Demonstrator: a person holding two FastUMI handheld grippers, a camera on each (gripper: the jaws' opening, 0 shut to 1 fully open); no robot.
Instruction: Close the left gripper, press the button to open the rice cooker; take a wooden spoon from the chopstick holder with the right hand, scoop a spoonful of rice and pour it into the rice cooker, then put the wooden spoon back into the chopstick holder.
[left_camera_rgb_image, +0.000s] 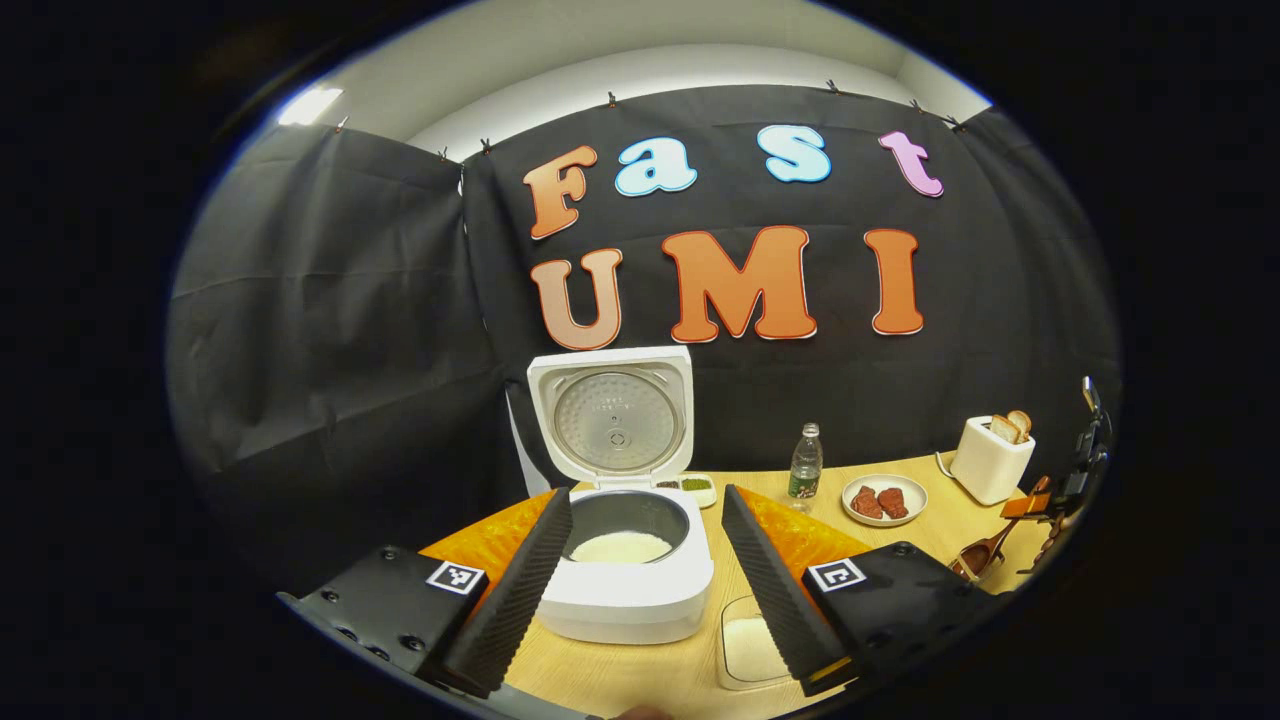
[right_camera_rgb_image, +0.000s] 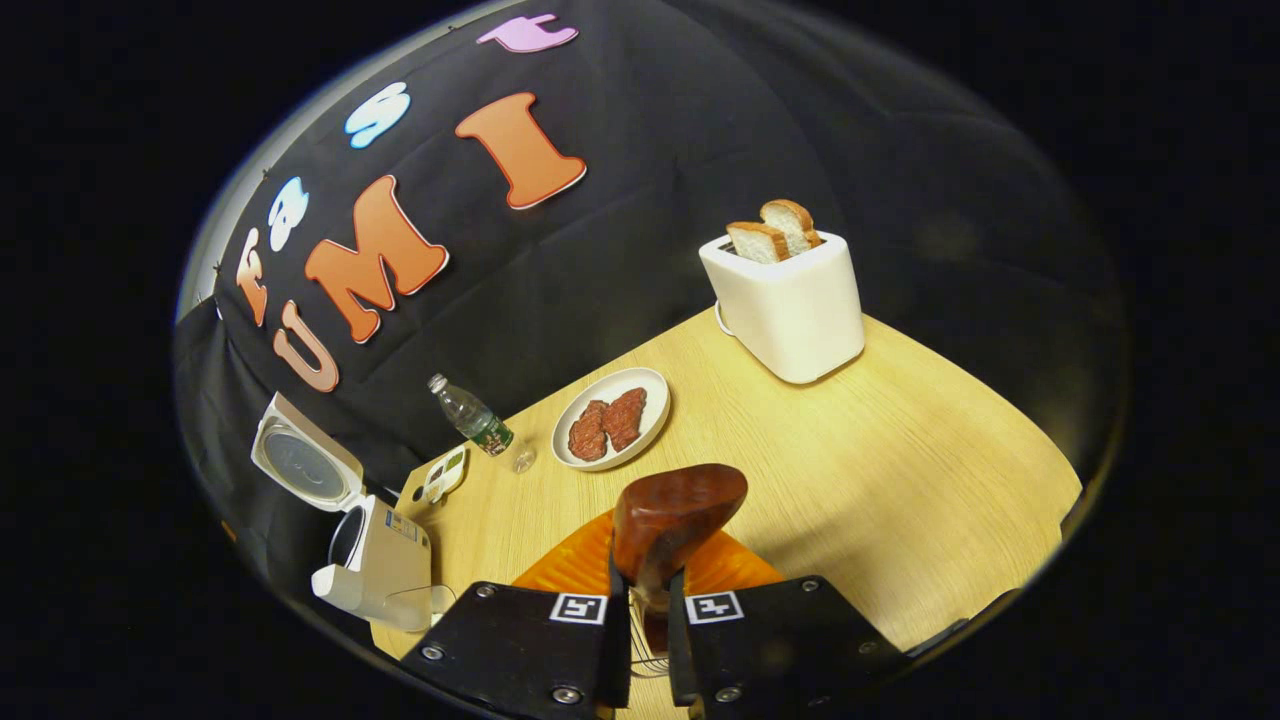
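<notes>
I am holding my left claw (left_camera_rgb_image: 635, 590) released, its fingers spread wide to either side of the rice cooker (left_camera_rgb_image: 625, 580), which stands near the desk's (right_camera_rgb_image: 900, 460) front edge. Its lid (left_camera_rgb_image: 612, 415) is standing upright and rice is already lying in the inner pot (left_camera_rgb_image: 622, 545), so I judge the button press done and a scoop probably poured. The clear rice container (left_camera_rgb_image: 748, 645) is sitting just beside the cooker, at the front edge.

My right claw (right_camera_rgb_image: 648, 610) is clenching the wooden spoon (right_camera_rgb_image: 675, 515) by its handle, bowl pointing toward the desk's far edge, where the plate of meat (right_camera_rgb_image: 645, 400) and toaster (right_camera_rgb_image: 790, 300) stand. The bowl's inside is turned away, so I cannot tell whether it is carrying rice. A wire holder seems to be showing beneath the fingers; the spoon is either just leaving it or going back.
</notes>
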